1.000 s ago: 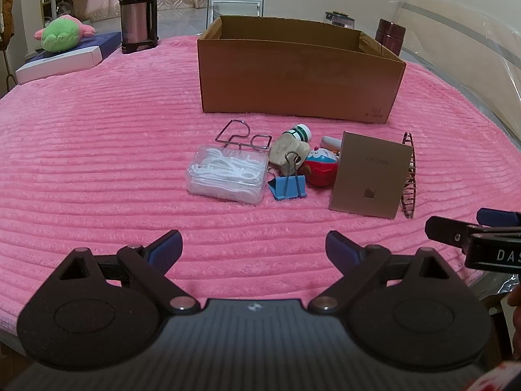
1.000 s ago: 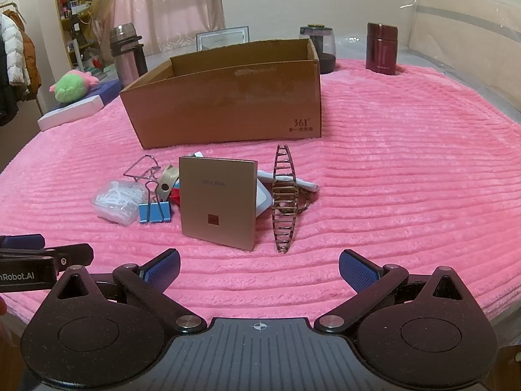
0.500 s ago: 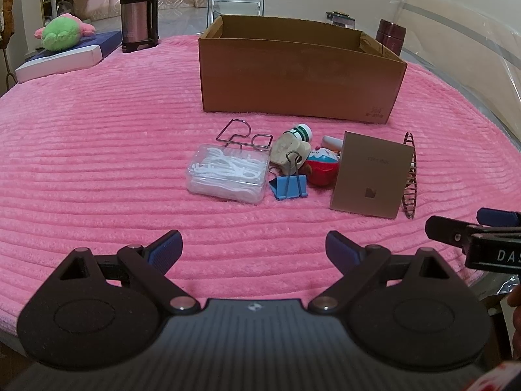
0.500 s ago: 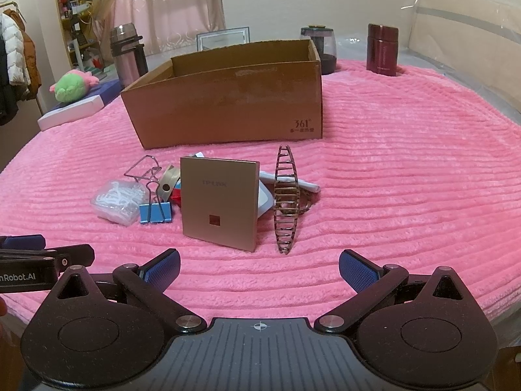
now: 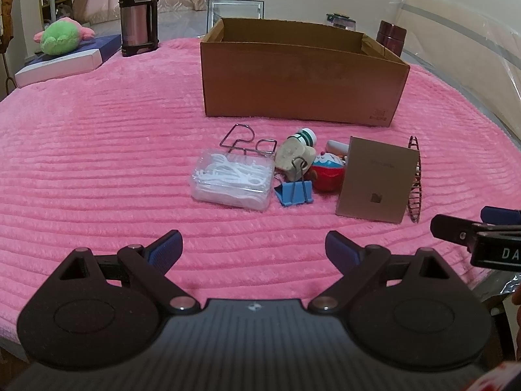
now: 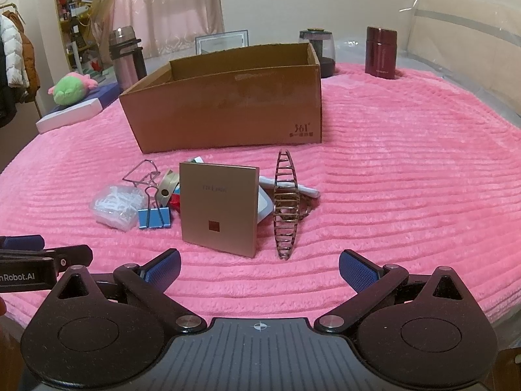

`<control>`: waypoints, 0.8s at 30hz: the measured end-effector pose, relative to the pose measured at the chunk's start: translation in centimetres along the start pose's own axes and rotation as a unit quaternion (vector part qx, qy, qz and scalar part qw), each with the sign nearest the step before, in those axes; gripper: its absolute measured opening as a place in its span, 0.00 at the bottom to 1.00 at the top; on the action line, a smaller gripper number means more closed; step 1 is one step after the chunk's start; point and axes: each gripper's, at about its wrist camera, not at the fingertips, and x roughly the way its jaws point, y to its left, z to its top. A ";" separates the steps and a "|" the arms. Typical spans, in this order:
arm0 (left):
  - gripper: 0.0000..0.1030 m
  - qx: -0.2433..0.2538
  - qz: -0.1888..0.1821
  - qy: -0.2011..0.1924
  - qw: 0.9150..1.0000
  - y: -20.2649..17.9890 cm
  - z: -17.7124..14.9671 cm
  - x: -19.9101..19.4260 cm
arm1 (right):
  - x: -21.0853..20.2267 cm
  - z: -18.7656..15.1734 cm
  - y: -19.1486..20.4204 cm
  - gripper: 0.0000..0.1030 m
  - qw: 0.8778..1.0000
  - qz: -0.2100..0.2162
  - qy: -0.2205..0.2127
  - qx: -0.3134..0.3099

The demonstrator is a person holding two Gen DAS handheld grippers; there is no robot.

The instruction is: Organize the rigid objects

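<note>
Still nothing has moved: both grippers, left (image 5: 253, 247) and right (image 6: 259, 265), hover with jaws wide and empty. One cardboard box (image 5: 302, 75) stands behind one binder clip (image 5: 294, 192), one floss case (image 5: 232, 182), one tan card (image 5: 376, 181).

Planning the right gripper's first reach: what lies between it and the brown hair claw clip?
Only bare pink blanket lies between the open right gripper and the upright hair claw clip, seen in the right wrist view.
</note>
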 end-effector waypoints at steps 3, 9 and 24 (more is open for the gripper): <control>0.90 0.002 0.001 -0.001 1.000 0.4 0.3 0.3 | 0.2 0.1 0.2 0.98 1.000 -0.001 -0.002 -0.001; 0.90 0.007 0.003 -0.001 1.000 1.3 0.8 1.2 | 0.8 0.2 0.8 0.98 1.000 -0.004 -0.005 -0.004; 0.89 0.032 -0.001 0.001 1.000 3.9 2.0 4.0 | 3.7 0.6 3.0 0.98 1.000 -0.015 -0.011 0.008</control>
